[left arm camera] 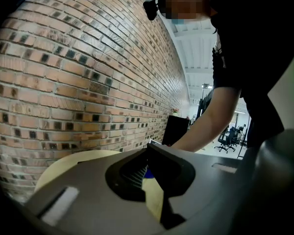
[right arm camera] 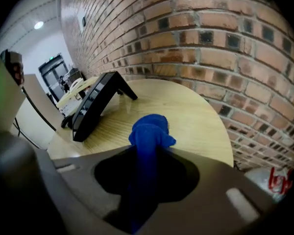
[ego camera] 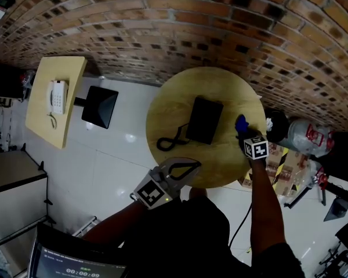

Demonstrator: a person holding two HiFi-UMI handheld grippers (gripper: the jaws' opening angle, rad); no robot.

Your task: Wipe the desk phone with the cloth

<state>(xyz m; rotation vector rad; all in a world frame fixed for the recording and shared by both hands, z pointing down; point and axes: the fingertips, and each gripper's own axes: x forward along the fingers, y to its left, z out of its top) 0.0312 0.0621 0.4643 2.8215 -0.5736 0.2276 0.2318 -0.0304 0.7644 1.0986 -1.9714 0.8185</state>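
A black desk phone [ego camera: 205, 120] [right arm camera: 95, 104] stands tilted on its stand in the middle of the round wooden table [ego camera: 168, 106]; its coiled cord [ego camera: 169, 142] trails toward the near left. My right gripper [ego camera: 244, 134] [right arm camera: 148, 151] hovers at the table's right edge, right of the phone and apart from it. It is shut on a bunched blue cloth [ego camera: 240, 123] [right arm camera: 149, 131] that sticks out past its tips. My left gripper [ego camera: 196, 165] [left arm camera: 146, 168] hangs over the near edge, pointing at the phone. Its fingers meet at the tips and hold nothing.
A brick wall [ego camera: 220, 22] curves close behind the table. On the floor to the right lie bags [ego camera: 304, 135] and boxes [ego camera: 281, 161]. At the left stands a second desk [ego camera: 43, 117] with a white phone [ego camera: 58, 97], and beside it a black monitor [ego camera: 98, 106].
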